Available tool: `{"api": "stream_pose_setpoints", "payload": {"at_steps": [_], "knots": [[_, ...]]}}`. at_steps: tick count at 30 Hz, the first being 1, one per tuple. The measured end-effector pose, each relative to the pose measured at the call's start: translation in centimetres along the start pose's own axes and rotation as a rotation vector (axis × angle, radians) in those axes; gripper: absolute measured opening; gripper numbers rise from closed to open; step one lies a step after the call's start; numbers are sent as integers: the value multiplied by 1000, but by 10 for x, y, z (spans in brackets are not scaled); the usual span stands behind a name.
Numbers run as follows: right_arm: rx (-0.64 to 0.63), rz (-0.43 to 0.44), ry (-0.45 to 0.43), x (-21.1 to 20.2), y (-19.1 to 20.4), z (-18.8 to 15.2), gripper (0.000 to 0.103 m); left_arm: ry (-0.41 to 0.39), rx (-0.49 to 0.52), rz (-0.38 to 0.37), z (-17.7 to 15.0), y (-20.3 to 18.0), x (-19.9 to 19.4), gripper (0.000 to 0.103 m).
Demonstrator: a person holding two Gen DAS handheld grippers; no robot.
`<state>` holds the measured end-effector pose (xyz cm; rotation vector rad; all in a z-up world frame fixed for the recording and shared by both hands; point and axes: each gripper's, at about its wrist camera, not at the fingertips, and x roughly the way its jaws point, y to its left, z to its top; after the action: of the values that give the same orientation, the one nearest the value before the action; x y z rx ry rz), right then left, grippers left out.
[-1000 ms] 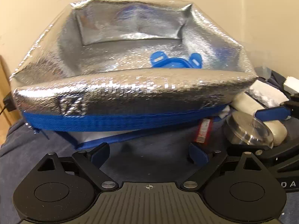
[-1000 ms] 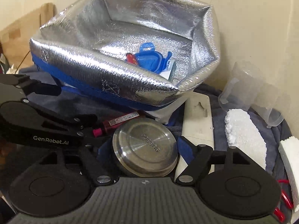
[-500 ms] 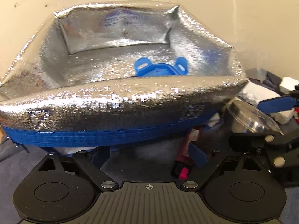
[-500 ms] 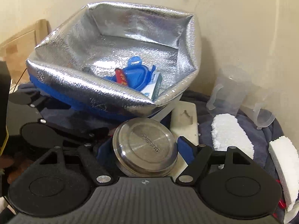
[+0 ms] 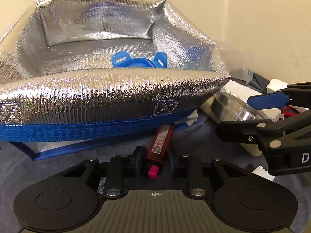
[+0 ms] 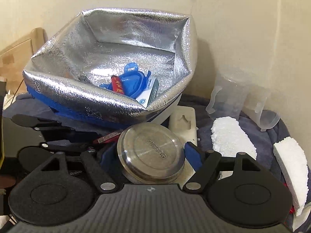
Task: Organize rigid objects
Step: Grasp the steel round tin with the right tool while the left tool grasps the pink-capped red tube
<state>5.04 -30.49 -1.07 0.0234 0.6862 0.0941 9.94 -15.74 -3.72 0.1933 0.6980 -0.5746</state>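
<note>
A silver foil-lined insulated bag with a blue zipper band stands open against the cream wall, resting on a dark grey-blue cloth that covers the surface beneath; from the right wrist view the same bag shows its contents: a blue plastic lid with tabs, a red packet lying against it, and a small white-and-teal box leaning at the right inside corner. To the right of the bag two clear plastic measuring cups stand near the wall, with two white foam blocks lying on the cloth in front of them and a cream plastic piece just beside the bag's lower corner. The right gripper has its blue-padded fingers closed on a round stainless steel container, its stamped base facing the camera and tilted, held just in front of the bag's near wall; in the left wrist view that container appears at the right edge, near the bag's right corner. The left gripper is low over the cloth with its fingers drawn in tightly on a slim red tube with a pink cap, whose far end reaches under the bag's blue band.
</note>
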Motion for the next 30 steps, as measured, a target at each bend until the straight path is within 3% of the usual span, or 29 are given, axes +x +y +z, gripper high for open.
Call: {"api": "stream_pose_setpoints", "payload": {"at_steps": [3,11,30], "knots": [[0,-6,-1,-2,-1,0,73,6,9,4,-2,-3,-5,17],[-8,-3,-6,-12,9,-2,73,11,-16,7,-9,8,-28,17],[-101,38,-44,-54,75,-3,73,-74,-59,81,-26,19,-109,17]]}}
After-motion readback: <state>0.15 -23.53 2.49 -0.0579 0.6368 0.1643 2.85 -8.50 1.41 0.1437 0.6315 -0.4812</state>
